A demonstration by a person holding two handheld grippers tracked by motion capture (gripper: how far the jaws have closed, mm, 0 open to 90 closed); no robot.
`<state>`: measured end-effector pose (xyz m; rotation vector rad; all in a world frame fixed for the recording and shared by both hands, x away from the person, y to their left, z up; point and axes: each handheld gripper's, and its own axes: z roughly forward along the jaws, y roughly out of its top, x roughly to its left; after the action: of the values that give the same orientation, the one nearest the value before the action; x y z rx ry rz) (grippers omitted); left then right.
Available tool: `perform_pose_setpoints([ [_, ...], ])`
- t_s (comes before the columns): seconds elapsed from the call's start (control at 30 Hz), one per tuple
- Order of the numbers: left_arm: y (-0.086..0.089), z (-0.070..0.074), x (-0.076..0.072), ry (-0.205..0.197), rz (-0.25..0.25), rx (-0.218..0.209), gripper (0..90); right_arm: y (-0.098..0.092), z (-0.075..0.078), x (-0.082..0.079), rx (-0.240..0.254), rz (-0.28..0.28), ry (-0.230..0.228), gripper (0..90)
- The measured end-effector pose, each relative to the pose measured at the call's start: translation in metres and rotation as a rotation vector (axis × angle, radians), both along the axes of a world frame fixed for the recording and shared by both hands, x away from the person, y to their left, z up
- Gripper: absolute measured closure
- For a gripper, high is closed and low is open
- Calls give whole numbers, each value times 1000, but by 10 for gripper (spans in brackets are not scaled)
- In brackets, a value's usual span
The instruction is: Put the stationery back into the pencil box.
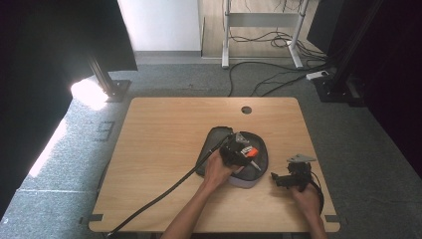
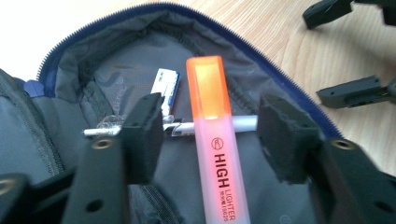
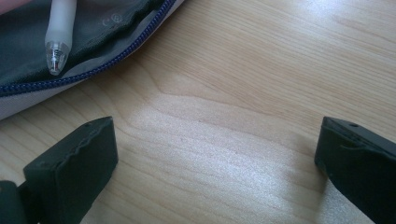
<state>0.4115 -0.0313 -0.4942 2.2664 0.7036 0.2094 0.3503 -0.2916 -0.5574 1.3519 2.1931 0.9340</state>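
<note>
A grey pencil case (image 1: 215, 137) with a blue zip lies open at the table's middle right. Inside it rest an orange-capped pink highlighter (image 2: 215, 154), a white pen (image 2: 245, 122) lying crosswise under it, and a small white and blue item (image 2: 166, 86). My left gripper (image 1: 241, 152) hovers over the case (image 2: 112, 70). In its own view the left gripper (image 2: 215, 135) is open, with the highlighter between the jaws and a gap on each side. My right gripper (image 1: 278, 179) rests on the wood right of the case. In its own view the right gripper (image 3: 217, 163) stands wide open over bare table, with the pen's tip (image 3: 56, 56) at the upper left.
The wooden table (image 1: 164, 149) has a round cable hole (image 1: 246, 110) near its far edge. A black cable (image 1: 164, 191) trails from the left gripper toward the front left corner. Beyond the table stand dark frame posts (image 1: 102, 74) and floor cables (image 1: 278, 74).
</note>
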Motion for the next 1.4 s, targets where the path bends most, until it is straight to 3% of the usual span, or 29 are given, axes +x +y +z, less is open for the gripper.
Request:
perform_pose_setpoints([
  [0.23, 5, 9, -5, 11, -19, -30, 196, 0, 0, 0, -1, 0, -1, 0],
  [0.37, 7, 12, -9, -4, -39, -7, 141, 0, 0, 0, 0, -1, -1, 0],
  [0.43, 9, 13, -11, -17, -40, 0, 139, 0, 0, 0, 0, -1, 0, 0],
  [0.6, 19, 15, -14, -8, -38, -31, 121, 0, 0, 0, 0, -2, 0, 0],
  [0.97, 34, 19, -22, -31, -42, 0, 57, 0, 0, 0, 0, -1, 0, 0],
  [1.4, 51, 22, -33, -42, -44, -2, 20, 0, 0, 0, 0, 0, 0, 0],
])
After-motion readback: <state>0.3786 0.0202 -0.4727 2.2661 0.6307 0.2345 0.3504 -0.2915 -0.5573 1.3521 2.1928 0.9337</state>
